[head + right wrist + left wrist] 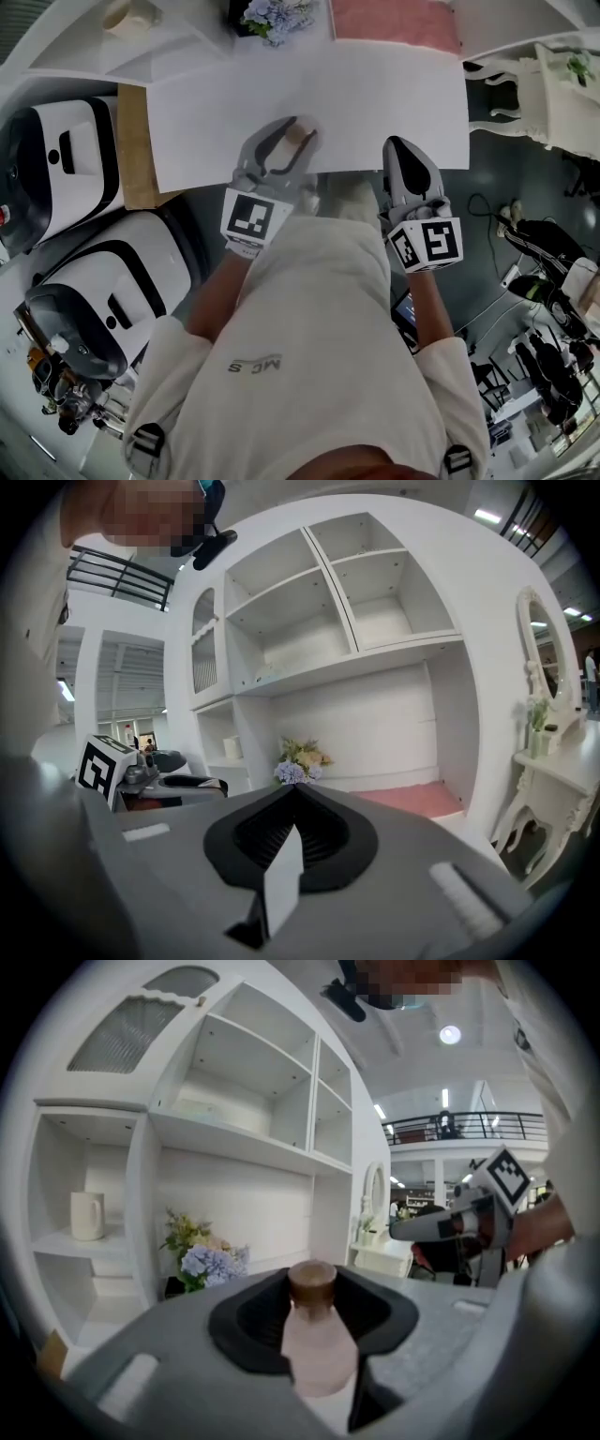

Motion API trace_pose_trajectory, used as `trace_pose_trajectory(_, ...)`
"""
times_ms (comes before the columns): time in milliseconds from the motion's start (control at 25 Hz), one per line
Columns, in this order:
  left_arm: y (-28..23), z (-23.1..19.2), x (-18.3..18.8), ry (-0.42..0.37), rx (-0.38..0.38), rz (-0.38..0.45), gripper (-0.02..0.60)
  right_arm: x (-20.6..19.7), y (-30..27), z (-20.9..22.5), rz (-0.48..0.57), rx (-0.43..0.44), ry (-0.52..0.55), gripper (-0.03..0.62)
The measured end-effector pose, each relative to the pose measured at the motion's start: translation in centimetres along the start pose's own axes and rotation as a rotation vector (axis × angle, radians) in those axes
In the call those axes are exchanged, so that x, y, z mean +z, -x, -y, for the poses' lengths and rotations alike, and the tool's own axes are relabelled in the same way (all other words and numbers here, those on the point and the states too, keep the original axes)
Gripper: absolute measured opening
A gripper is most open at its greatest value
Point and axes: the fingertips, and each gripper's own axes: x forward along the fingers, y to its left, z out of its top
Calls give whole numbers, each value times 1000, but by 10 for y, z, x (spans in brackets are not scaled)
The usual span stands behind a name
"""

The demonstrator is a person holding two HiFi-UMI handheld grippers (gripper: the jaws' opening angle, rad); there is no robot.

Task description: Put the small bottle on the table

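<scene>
Bottle-lowering is the step in hand, I judge: the left tool (284, 148) grips the small bottle (300, 134) over the near edge of the desk (375, 103). Carry it further in, seat the base flat, then release. The right tool (410, 164) is closed on nothing. Only the left gripper view shows the pads on the bottle's pink body; only the head view places it over the desk.
</scene>
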Motion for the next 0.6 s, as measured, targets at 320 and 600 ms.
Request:
trace_pose_trajectory(320, -21, -18, -62, -18, 11, -99, 140, -35, -29, 11, -56, 35, 5, 0)
trace_pose_trajectory(600, -32, -31, -108, 0, 38, -155, 140, -80, -52, 22, -136, 54, -5, 0)
